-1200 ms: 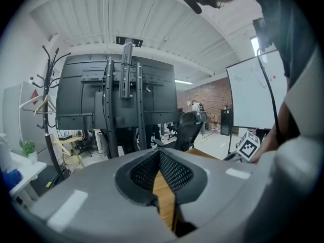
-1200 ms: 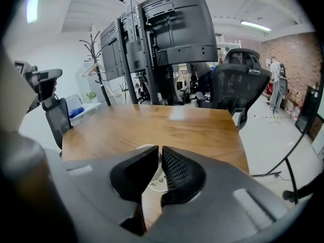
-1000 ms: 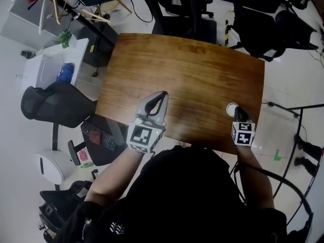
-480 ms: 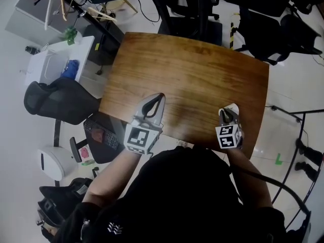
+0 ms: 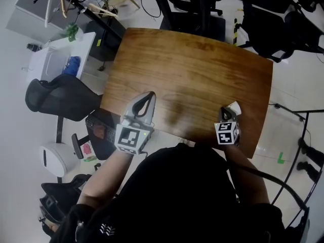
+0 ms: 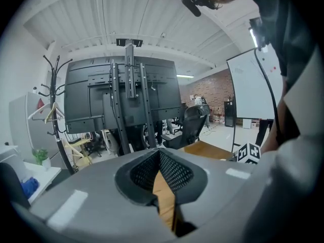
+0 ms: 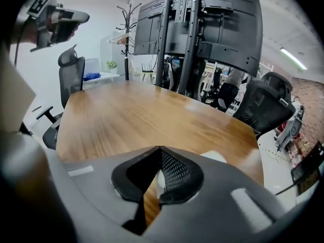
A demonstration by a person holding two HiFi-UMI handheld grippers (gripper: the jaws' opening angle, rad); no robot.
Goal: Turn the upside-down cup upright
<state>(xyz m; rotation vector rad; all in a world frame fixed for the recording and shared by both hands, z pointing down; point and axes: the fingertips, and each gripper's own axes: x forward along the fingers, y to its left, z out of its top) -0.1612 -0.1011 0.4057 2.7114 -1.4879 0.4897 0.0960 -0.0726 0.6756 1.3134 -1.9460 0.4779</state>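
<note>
My right hand-held gripper [image 5: 226,113] has just clenched on the white cup [image 5: 234,107] by its wall. The cup is tilted just beyond the tips, by the worktop's [image 5: 192,70] right edge. My left hand-held gripper [image 5: 150,95] is clenched, empty and farther off.

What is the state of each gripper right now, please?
Left gripper: closed, holding nothing.
Right gripper: just closed on the small white cup.

The grey right gripper [image 7: 160,149] with black mesh pads has just been closing. Its jaws meet at the tips and pinch the wall of a white cup [image 7: 216,157], whose body bulges out past the right-hand jaw. The cup is near the brown wooden desk's [image 7: 136,113] near edge, toward its right corner. The grey left gripper [image 7: 81,18] with its marker cube is held in the air toward the desk's left side, with a black office chair [image 7: 71,67] below it in the frame.
</note>
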